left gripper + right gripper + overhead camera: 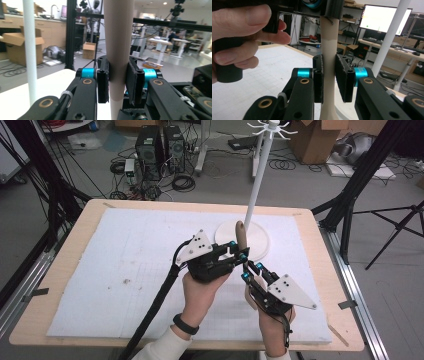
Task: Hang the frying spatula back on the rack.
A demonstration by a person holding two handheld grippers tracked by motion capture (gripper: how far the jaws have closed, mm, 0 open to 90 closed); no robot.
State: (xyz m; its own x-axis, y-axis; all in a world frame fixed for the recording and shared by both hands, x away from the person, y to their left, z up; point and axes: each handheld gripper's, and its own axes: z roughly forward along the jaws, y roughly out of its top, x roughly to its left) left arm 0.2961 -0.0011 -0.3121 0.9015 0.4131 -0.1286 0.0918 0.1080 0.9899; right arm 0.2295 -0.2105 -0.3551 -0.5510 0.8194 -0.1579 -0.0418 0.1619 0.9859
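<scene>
both grippers are clamped on the same tan rod [240, 236], which stands roughly upright over the white foam mat [125, 270], just in front of the round white base [257, 237] of the hanger stand.

left gripper [235, 251]: in the left gripper view the pads [103, 82] pinch the rod [117, 50] from both sides, rod vertical between them, its top running out of frame. left gripper [117, 83] grips higher up on the rod than the right one.

right gripper [246, 271]: in the right gripper view the gripper [329, 80] has its pads [343, 77] pressed on the rod [329, 45] lower down; the left pad touches flush, the right one sits at a slight angle (contact still looks firm). above it the other gripper's jaws hold the same rod, and the person's left hand [239, 37] wraps that gripper's handle.

high view: rod's rounded tip pokes up above the left gripper, close beside the white pole [257, 180] of the stand but apart from it. the pole also shows in the left gripper view [30, 50], off to the side. wooden table [65, 270] under the mat.
</scene>
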